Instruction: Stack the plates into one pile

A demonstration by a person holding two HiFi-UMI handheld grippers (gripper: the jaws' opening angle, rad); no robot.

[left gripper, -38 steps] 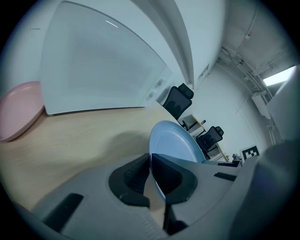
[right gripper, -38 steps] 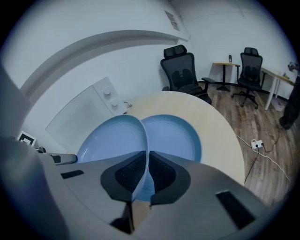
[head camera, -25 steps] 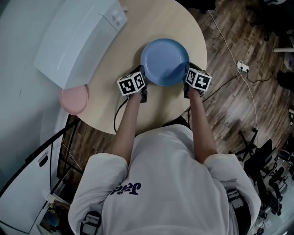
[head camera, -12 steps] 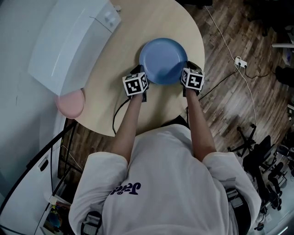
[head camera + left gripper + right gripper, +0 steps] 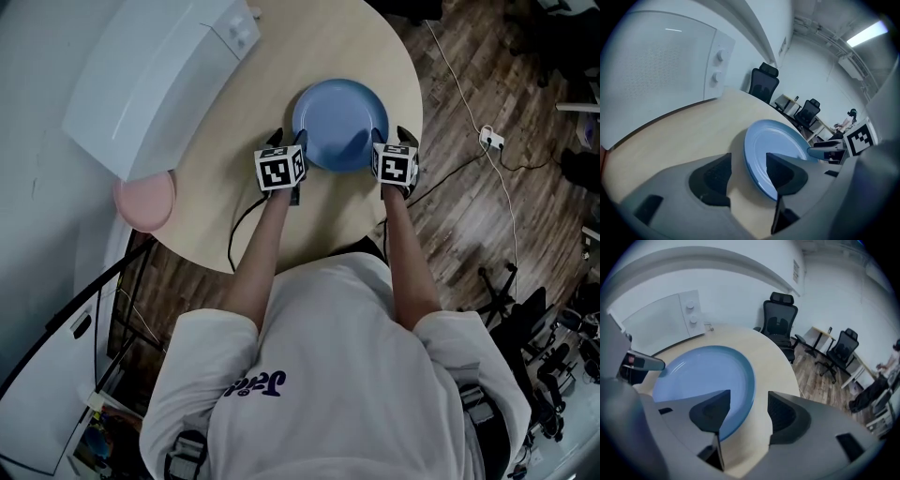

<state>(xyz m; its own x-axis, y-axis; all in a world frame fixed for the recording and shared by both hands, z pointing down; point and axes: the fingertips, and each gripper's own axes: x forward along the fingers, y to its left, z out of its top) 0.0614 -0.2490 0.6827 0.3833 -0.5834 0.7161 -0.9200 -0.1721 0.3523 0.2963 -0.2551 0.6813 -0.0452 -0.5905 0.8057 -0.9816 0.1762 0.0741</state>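
A blue plate (image 5: pixel 339 125) lies flat on the round beige table (image 5: pixel 216 206), with a gripper at each side of it. My left gripper (image 5: pixel 284 143) is at the plate's left rim and its jaws are opening. In the left gripper view the plate (image 5: pixel 776 150) has its rim in the gap of the left gripper (image 5: pixel 747 168), and the pads are off it. My right gripper (image 5: pixel 401 139) is at the right rim, its jaws opening too. The plate (image 5: pixel 703 376) has its rim between the spread fingers of the right gripper (image 5: pixel 749 411). A pink plate (image 5: pixel 145 200) sits far left.
A white box-shaped appliance (image 5: pixel 150 75) with two knobs fills the table's back left, close to the pink plate. The table edge curves just right of the right gripper, with wooden floor and cables (image 5: pixel 487 141) beyond. Office chairs (image 5: pixel 780 317) stand past the table.
Both marker cubes have rolled a little, and the fingers at the plate's rim look wider apart than before. The blue plate stays in about the same spot.
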